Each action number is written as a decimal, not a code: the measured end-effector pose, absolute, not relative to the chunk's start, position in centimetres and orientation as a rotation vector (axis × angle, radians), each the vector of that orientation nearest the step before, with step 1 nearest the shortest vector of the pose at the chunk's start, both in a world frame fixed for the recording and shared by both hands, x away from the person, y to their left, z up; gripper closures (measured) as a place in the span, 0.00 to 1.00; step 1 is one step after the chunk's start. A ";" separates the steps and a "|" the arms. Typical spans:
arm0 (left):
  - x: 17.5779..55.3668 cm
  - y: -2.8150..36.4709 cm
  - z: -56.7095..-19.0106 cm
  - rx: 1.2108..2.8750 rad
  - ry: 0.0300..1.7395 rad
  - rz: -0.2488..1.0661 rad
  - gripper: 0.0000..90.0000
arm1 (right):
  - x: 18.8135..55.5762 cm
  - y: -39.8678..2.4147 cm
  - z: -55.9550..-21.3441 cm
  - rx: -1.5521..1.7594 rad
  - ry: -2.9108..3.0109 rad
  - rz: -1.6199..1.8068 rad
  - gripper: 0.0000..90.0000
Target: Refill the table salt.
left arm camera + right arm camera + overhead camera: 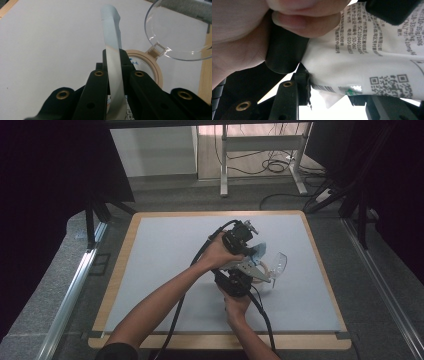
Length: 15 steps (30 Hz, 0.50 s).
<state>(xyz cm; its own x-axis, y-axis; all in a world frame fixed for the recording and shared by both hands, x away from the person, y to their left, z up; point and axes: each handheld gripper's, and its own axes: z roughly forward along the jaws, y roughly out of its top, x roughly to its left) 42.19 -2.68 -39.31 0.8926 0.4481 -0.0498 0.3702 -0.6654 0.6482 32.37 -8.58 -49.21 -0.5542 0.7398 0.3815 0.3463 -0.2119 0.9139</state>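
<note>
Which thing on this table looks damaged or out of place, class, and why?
The printed sachet gripped by both grippers has a ragged, torn corner by the right gripper's jaw. The left gripper pinches its edge above a beige container whose clear lid hangs open.

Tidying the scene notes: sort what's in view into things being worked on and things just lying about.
In hand: packet, pinched by left gripper and right gripper; open container with clear lid.
Lying about: cables, desk frame.

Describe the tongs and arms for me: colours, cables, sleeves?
Both tongs, left and right, are black, and the jaws carry brass-coloured rivets. A grey three-cornered plate shows between them. A black cable trails from each. The forearms are bare, with a dark sleeve at the left arm's upper end.
</note>
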 end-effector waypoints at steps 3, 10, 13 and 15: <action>42.2 -2.7 -39.3 2.369 0.584 0.149 0.98 | 32.3 -8.6 -49.2 1.280 1.742 1.829 0.67; 42.3 -2.6 -39.4 2.374 0.581 0.149 0.98 | 32.4 -8.5 -49.3 1.281 1.740 1.829 0.67; 42.3 -2.7 -39.4 2.372 0.582 0.149 0.98 | 32.4 -8.5 -49.3 1.283 1.737 1.830 0.67; 42.3 -2.7 -39.4 2.372 0.582 0.147 0.98 | 32.4 -8.5 -49.3 1.285 1.736 1.831 0.67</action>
